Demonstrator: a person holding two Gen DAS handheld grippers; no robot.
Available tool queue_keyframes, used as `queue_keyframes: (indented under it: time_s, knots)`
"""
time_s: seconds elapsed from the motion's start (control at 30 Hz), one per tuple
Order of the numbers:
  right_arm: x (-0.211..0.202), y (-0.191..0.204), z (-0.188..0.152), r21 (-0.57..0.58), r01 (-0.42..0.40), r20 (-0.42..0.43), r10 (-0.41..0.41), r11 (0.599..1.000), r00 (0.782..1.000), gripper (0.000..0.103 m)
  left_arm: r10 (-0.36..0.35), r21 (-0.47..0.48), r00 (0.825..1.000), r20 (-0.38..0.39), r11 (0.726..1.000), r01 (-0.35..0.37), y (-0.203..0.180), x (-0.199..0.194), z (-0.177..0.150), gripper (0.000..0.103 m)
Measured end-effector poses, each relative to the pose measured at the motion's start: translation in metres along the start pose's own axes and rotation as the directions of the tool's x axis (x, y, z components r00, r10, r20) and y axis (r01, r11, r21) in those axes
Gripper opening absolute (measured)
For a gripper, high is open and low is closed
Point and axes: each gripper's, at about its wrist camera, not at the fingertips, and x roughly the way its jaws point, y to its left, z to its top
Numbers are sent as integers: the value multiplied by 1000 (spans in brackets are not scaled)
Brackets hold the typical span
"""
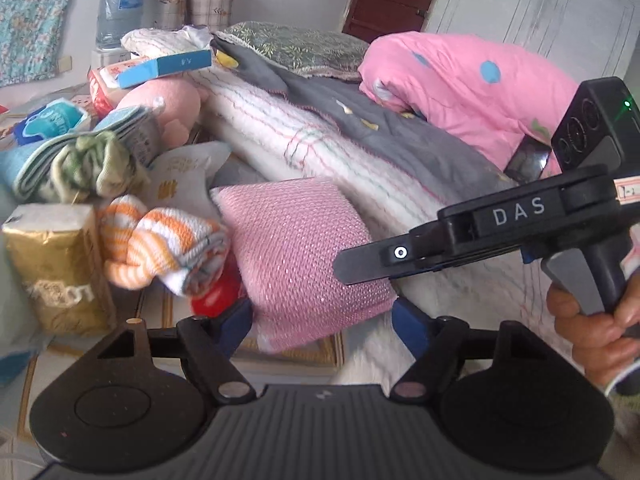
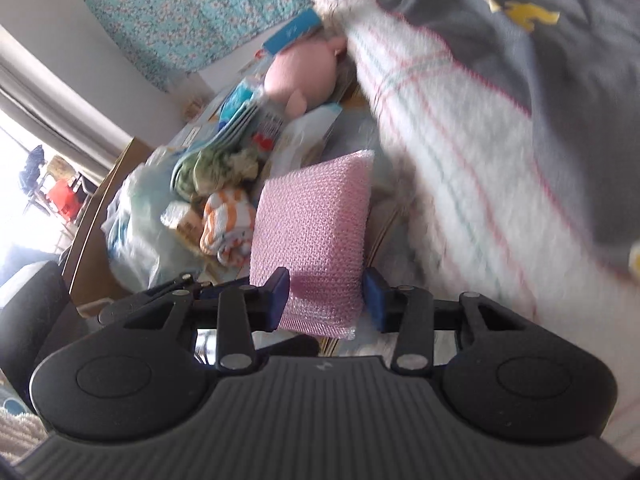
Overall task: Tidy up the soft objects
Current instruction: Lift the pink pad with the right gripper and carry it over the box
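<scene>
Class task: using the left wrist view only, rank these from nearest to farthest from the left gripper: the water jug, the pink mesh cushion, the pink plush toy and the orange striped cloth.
1. Pink mesh cushion: straight ahead, between the left gripper's fingers.
2. Orange striped cloth: just left of the cushion.
3. Pink plush toy: farther back, left of centre.
4. Water jug: far back by the wall, upper left.
</scene>
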Motion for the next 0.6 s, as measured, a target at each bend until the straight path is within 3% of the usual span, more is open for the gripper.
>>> queue_keyframes:
  time_s: [0.33,0.6]
  knots:
    - [5,-6,5,36,19,82,-22,999,996,43,112,33,991,68,993,-114,-4,0,6,79]
    - [1,-7,8,58,13,106,-19,998,994,49,121,39,991,61,992,-123,-7,6,9,79]
